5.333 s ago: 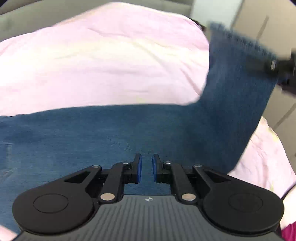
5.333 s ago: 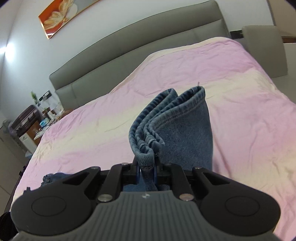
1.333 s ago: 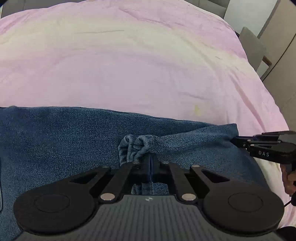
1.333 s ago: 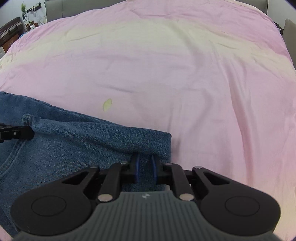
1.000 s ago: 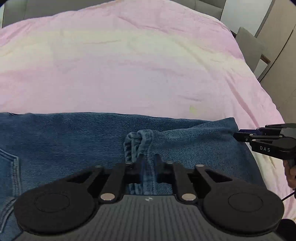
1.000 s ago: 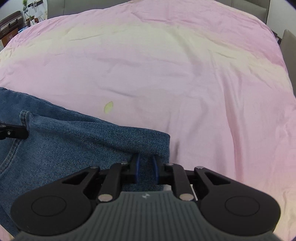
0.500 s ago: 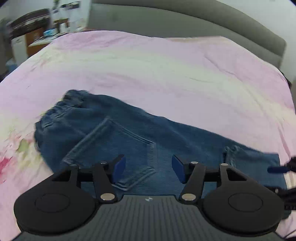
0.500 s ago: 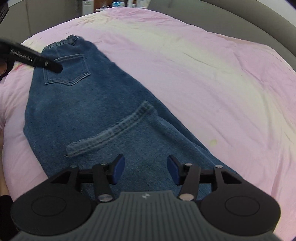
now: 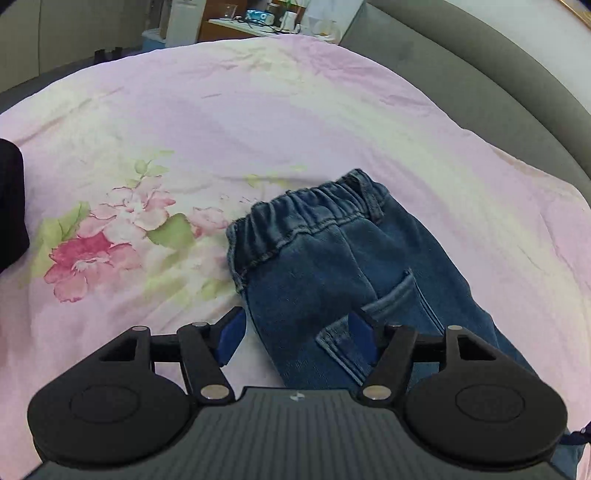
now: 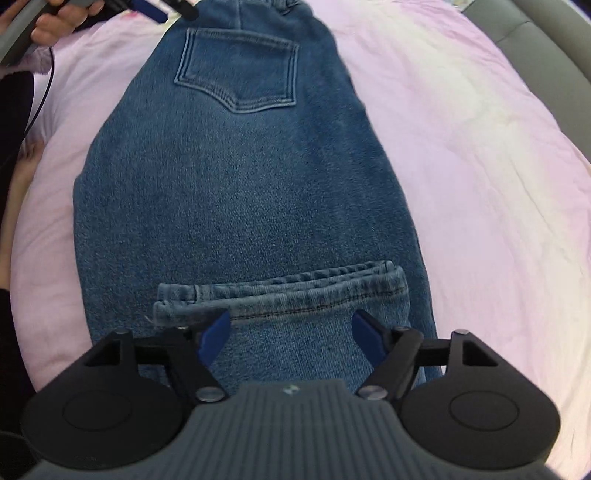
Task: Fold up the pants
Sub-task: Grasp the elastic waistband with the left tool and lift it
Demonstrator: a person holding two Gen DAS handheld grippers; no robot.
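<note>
Blue denim pants lie flat on the pink bedspread, back pocket up. The leg hem is folded back over the legs. My right gripper is open and empty, hovering just above that hem. In the left wrist view the elastic waistband of the pants points away. My left gripper is open and empty over the hip near the pocket. The left gripper's tips show at the waistband in the right wrist view.
The grey padded headboard curves along the right. A flower print marks the bedspread left of the waistband. A desk with clutter stands beyond the bed. The person's hand and a cable show at the left.
Both grippers let go of the folded hem and opened wide. The left gripper moved left to the waistband end. The right gripper turned to look along the pants.
</note>
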